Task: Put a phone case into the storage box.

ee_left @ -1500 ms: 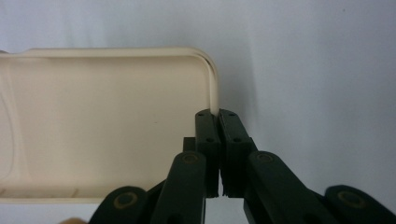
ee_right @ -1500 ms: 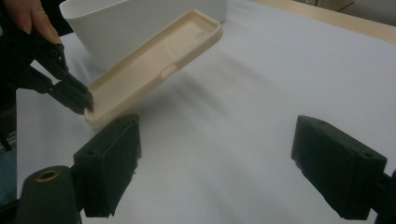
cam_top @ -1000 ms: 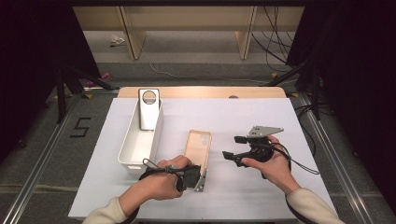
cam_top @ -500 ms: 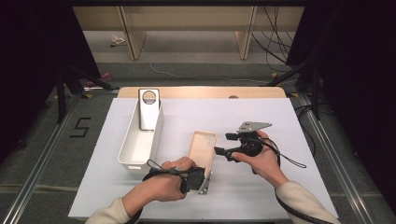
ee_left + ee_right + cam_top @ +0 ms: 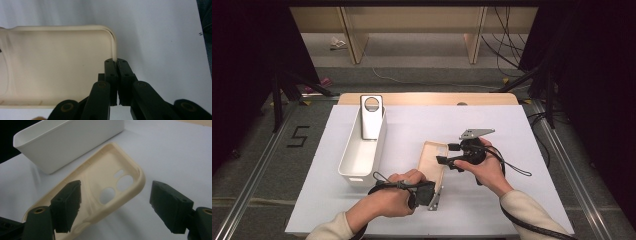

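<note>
Right gripper (image 5: 443, 160) has moved left since the earlier frame, up to the phone case's (image 5: 432, 162) right edge.

One white bin (image 5: 362, 150) left of centre, one cream phone case mid-frame on the table (image 5: 512, 130), two grippers: left gripper (image 5: 117, 61) pinched tight on the case's rim; right gripper wide open, empty, straddling the case's camera-hole end, a detail the right gripper view shows and the high view doesn't.
</note>
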The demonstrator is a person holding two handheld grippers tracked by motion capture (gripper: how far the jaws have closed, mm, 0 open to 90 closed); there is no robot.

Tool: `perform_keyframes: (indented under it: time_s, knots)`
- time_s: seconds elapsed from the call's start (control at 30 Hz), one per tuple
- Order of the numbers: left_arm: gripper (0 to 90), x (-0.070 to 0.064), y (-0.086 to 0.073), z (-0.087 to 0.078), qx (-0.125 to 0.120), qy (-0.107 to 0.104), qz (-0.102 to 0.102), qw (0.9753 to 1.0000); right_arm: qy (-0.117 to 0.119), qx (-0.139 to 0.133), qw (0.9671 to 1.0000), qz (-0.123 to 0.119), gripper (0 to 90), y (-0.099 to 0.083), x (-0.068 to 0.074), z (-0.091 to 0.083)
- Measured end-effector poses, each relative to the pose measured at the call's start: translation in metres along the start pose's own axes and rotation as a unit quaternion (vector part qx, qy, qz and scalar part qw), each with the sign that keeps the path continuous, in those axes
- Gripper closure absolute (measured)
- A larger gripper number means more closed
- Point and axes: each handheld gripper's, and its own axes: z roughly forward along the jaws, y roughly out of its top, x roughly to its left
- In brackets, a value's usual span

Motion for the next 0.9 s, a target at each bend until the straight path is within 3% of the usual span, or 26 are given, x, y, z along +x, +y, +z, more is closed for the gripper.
perform_keyframes:
  time_s: [0.2, 0.33, 0.53, 0.77, 0.9]
  knots:
    - [87.1, -0.001, 0.001, 0.0, -0.001, -0.005, -0.004, 1.0, 0.009, 0.0, 0.9999, 0.011, 37.2, 0.001, -0.001, 0.002]
    - [87.0, -0.001, 0.002, 0.0, -0.003, -0.005, 0.005, 1.0, 0.017, 0.002, 0.9997, 0.016, 42.7, 0.002, -0.001, 0.002]
    - [87.0, -0.001, 0.001, 0.002, -0.008, -0.005, 0.007, 0.9999, 0.023, -0.006, 0.9994, 0.024, 58.6, 0.004, -0.003, -0.002]
    - [87.1, 0.0, 0.0, 0.003, -0.006, -0.004, 0.002, 1.0, 0.047, -0.021, 0.9977, 0.045, 68.8, 0.009, -0.003, -0.011]
    - [87.1, 0.001, -0.001, 0.004, -0.006, 0.005, 0.002, 1.0, 0.067, -0.035, 0.9941, 0.078, 75.8, 0.012, -0.002, -0.018]
